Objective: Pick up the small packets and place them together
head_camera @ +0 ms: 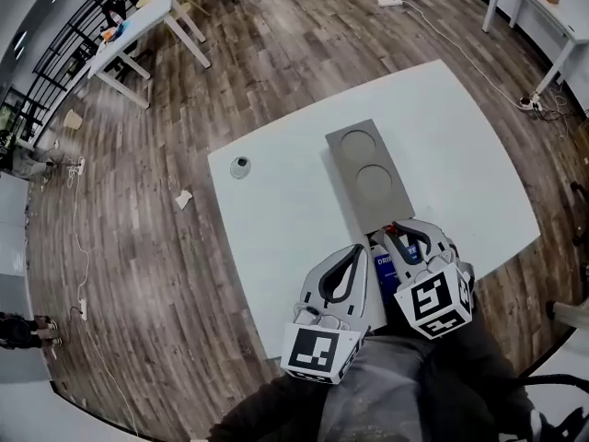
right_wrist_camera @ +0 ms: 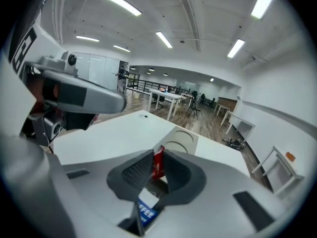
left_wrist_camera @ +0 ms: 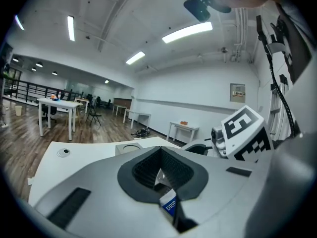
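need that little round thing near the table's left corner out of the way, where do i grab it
Probably across its round rim, coming straight down from above. The small round thing sits low and alone on the white table, bare surface all round, so a jaw fits on either side and any turn works.

A grey tray (head_camera: 366,162) occupies the middle of the table (head_camera: 276,210); open surface lies either side.

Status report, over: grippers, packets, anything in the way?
Right gripper shut on red packet. Left gripper shut, blue drip packet showing between jaws. Grey tray directly ahead.
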A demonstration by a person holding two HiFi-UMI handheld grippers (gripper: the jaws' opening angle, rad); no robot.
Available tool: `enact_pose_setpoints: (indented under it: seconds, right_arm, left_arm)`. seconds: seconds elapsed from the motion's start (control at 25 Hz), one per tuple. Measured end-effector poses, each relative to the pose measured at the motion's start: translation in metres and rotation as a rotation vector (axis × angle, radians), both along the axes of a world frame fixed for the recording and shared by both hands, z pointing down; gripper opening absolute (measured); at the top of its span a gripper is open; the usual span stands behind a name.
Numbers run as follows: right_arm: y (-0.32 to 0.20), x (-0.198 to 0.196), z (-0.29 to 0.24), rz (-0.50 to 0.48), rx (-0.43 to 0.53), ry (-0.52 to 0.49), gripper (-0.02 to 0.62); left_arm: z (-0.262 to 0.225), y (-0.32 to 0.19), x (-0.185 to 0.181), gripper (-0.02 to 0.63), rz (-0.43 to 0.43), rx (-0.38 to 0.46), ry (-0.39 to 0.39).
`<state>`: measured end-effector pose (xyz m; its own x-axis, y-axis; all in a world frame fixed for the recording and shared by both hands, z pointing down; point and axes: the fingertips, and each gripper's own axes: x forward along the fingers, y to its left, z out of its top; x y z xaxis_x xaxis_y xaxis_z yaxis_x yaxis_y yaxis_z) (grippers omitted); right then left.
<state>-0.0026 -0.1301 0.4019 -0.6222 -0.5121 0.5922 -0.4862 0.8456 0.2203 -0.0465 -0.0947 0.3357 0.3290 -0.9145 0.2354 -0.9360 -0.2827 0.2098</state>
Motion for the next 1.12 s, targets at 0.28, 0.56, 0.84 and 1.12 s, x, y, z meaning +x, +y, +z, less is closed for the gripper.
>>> enact_pose_setpoints:
  seconds: [0.28,0.56,0.84,1.12]
  right_arm:
    - [-0.052,-0.018,0.013,-0.053,-0.039,-0.020,0.064]
    - [-0.076,-0.031,0.035,-0.049,-0.099,-0.033,0.084]
    - [-0.083,-0.032,0.030,-0.013,-0.086,-0.062,0.161]
    - [-0.059,-0.009,0.000,0.073,0.002,-0.054,0.161]
  left_arm:
    - [0.039,-0.027,-0.012,0.003,-0.064,-0.108,-0.005]
    - [0.060,-0.029,-0.023,0.003,-0.114,-0.185,-0.016]
    - [0.057,-0.023,-0.032,0.003,-0.115,-0.178,-0.007]
    - [0.031,-0.007,-0.027,0.003,-0.036,-0.086,-0.011]
